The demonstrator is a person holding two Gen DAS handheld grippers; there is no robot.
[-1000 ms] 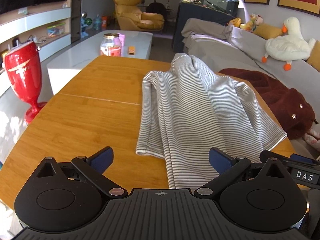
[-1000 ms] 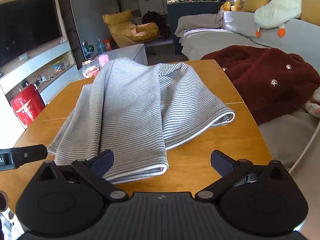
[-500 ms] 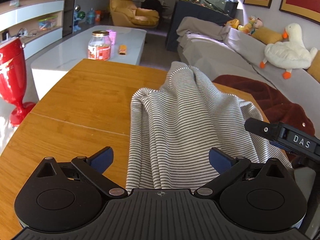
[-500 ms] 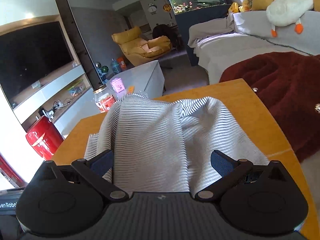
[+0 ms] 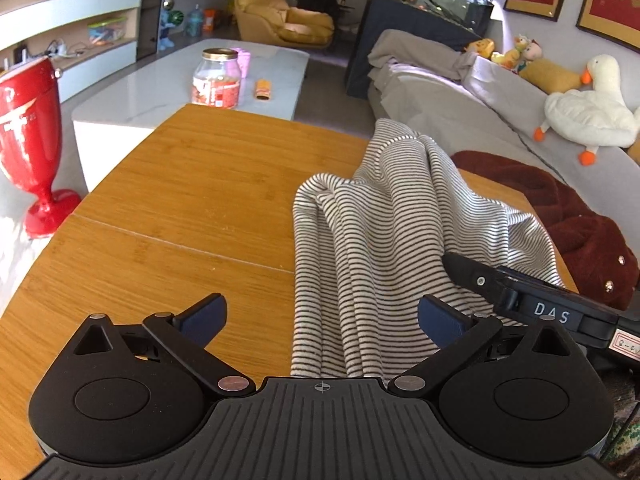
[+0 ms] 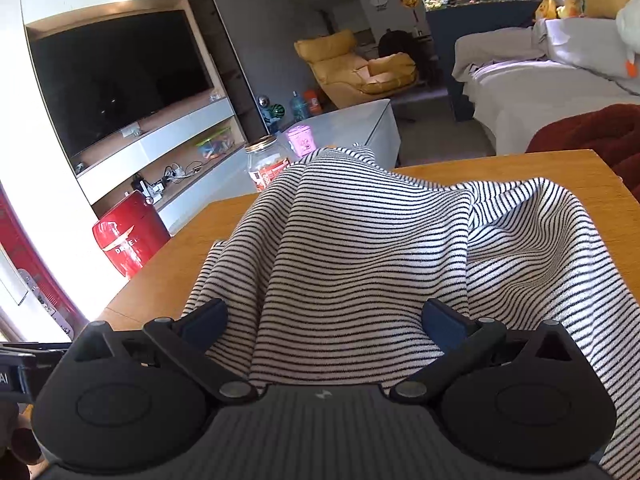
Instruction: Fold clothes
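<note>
Left claw [image 5: 322,318]: held low over the near edge of the wooden counter [image 5: 192,200], pointing across it; fingers spread wide, blue pads [image 5: 204,314] bare, pinching nothing. The striped garment [image 5: 384,240] passes between the fingers, nearer the right one, and runs out ahead of the claw.

Right claw [image 6: 323,320]: just beside the left claw on its right, seen there as a black bar lettered "DAS" lying over the cloth [image 5: 552,312]. Fingers spread wide; the garment [image 6: 380,248] fills the gap between them and mounds up ahead, but the pads are not closed on it.

Garment: soft knit, white with thin dark stripes, bunched in loose lengthwise folds, lying on the counter's right half, its far end raised in a hump.

Counter: smooth honey-coloured wood, with a seam across it.

Ahead and left of the left claw: a glossy red goblet-shaped vessel [image 5: 30,140] on the floor. Farther ahead, on a white low table [image 5: 168,88]: a clear jar [image 5: 216,78] with a gold lid and red label; contents cannot be told.

Right of the claws: a dark red fleecy garment [image 5: 580,224] with shiny studs, on a grey sofa.
</note>
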